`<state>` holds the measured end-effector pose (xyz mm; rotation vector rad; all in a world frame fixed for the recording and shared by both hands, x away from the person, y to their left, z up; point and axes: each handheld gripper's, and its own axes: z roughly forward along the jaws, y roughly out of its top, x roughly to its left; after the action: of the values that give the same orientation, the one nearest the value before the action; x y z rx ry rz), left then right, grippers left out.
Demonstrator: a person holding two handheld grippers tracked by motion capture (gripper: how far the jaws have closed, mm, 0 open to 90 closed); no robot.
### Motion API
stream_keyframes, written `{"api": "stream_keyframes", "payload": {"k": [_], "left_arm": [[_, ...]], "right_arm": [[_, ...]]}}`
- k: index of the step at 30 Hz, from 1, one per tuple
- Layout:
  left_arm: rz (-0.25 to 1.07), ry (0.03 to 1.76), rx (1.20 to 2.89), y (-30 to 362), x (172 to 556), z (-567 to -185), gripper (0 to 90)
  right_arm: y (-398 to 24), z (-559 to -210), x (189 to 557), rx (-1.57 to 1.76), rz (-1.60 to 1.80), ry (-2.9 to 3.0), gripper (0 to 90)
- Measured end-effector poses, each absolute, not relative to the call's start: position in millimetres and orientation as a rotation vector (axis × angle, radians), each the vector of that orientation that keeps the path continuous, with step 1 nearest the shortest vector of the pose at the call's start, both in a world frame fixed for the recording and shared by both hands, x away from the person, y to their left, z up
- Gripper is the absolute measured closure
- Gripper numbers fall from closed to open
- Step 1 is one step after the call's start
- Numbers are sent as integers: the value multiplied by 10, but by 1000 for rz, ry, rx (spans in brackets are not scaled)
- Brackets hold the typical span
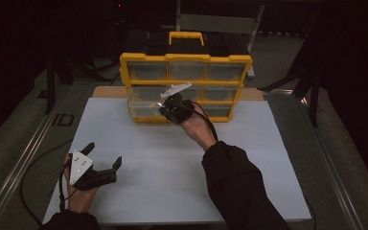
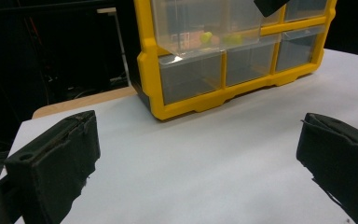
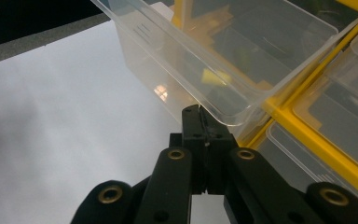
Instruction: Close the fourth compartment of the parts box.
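I see the yellow-framed plastic organiser with clear drawers (image 1: 186, 86) standing at the far middle of the white board (image 1: 172, 187). My right gripper (image 1: 168, 106) has its jaws pressed together on the front lip of a clear plastic drawer (image 3: 223, 65), which is pulled partway out of the middle row. My left gripper (image 1: 103, 155) hovers over the near-left of the board, jaws spread wide, holding nothing.
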<state>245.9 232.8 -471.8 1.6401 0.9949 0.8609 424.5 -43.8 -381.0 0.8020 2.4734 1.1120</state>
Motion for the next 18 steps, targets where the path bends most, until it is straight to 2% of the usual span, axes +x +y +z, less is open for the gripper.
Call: {"api": "stream_keyframes", "payload": {"k": [18], "left_arm": [[862,994,1639,2329,2458,-4715,3]], "right_arm": [[-410,-3835,4315,851,1124,2449,900]]}}
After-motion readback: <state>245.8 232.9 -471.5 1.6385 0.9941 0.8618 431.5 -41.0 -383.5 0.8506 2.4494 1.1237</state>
